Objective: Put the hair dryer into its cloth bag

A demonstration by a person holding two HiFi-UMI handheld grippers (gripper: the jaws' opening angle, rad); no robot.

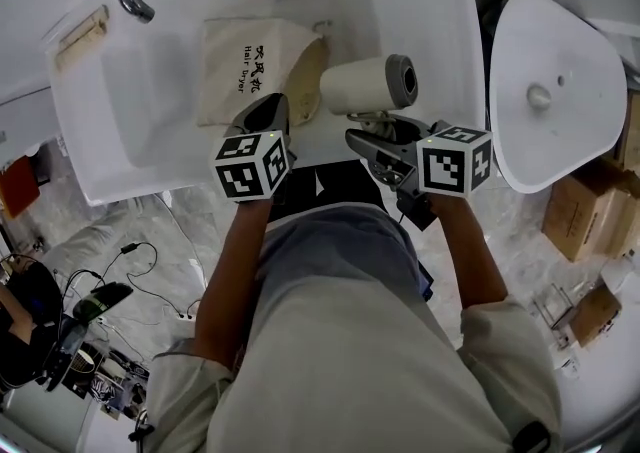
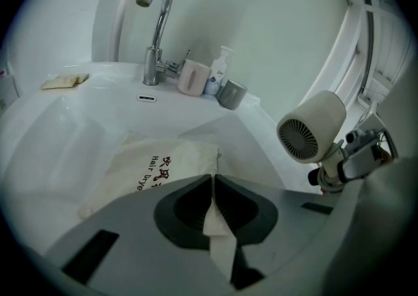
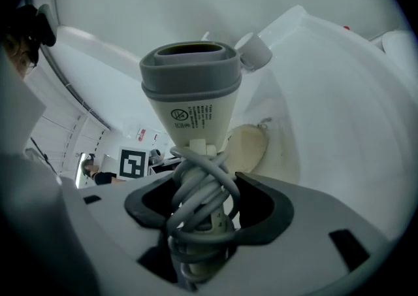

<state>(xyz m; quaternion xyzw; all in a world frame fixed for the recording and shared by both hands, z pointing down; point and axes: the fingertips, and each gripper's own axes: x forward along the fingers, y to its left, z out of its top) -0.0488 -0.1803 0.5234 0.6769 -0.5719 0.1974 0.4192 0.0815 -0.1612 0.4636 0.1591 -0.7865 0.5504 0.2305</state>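
The left gripper (image 2: pixel 213 180) has its fingers (image 2: pixel 189 206) clenched, pads pressed almost together. A narrow fold of white cloth is pinched between them: an edge of the cloth bag (image 2: pixel 153 164). The rest of the bag spreads out ahead of these fingers, lying flat in the white sink (image 1: pixel 130 116) with its printed side up. In the head view the bag's mouth gapes just past the fingertips, on their right, showing a tan inside.

To the right, the right gripper (image 3: pixel 199 203) has its fingers (image 3: pixel 264 213) partly apart and grasping the hair dryer (image 3: pixel 189 85) by its handle. The grey cord (image 3: pixel 196 187) is wound round the handle, so the pads bear on the cord's loops as well. The dryer's cream body stands out beyond the fingertips, clear of the sink. Its grey nozzle points away from the bag, and its grilled back end faces the left gripper. The dryer sits just right of the bag's mouth, wholly outside the bag.
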